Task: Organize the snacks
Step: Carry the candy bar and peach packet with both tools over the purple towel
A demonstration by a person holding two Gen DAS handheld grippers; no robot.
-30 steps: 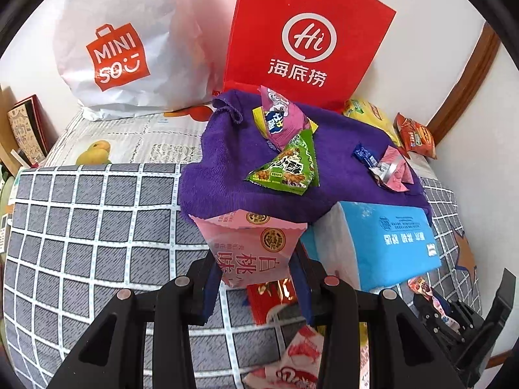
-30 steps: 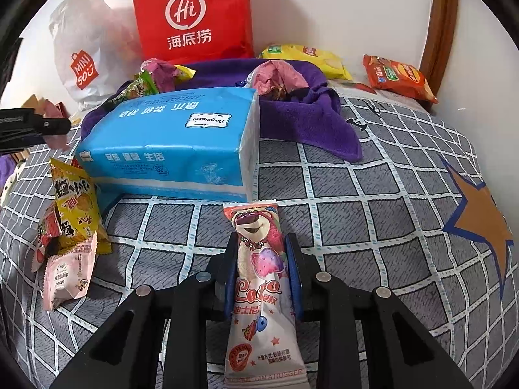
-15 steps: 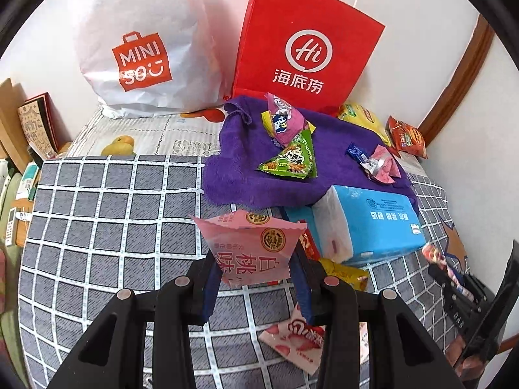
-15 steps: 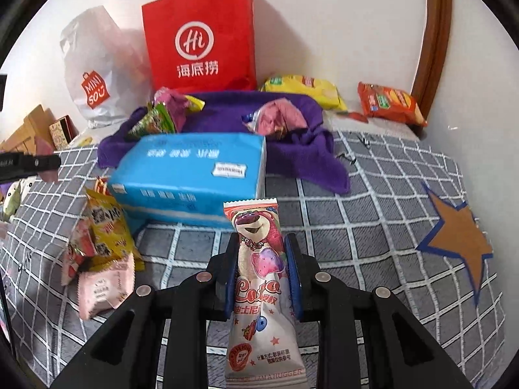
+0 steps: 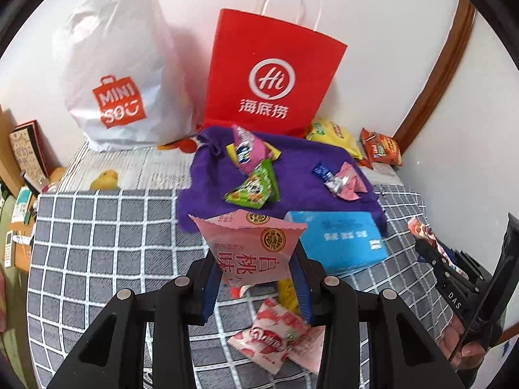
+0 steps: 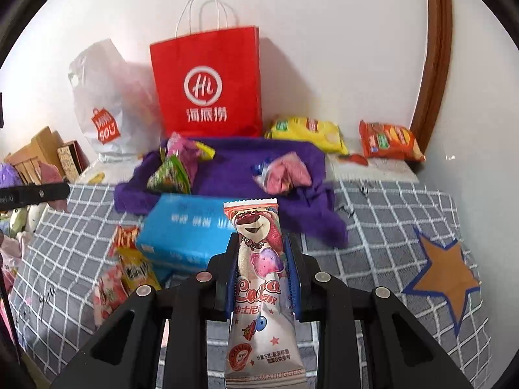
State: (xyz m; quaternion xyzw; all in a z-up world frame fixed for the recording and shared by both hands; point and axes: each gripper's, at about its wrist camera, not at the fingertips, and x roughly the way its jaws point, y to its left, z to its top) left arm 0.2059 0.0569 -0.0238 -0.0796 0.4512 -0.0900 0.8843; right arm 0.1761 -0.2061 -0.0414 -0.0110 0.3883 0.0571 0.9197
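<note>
With each tool clamped on a snack, the left tool [image 5: 256, 278] holding a pink peach-flavour packet [image 5: 256, 246] and the right tool [image 6: 261, 278] a long bear-printed pouch [image 6: 259, 278] lengthwise, the purple towel [image 5: 298, 188] lies ahead toward the bed's far edge.

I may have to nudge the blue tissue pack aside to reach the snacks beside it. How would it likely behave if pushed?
The blue tissue pack is a broad, flat block lying on its wide face, so it will probably slide, not tip or roll. Its plastic wrap looks soft, so it may dent. The checked bedcover may drag on it.
</note>
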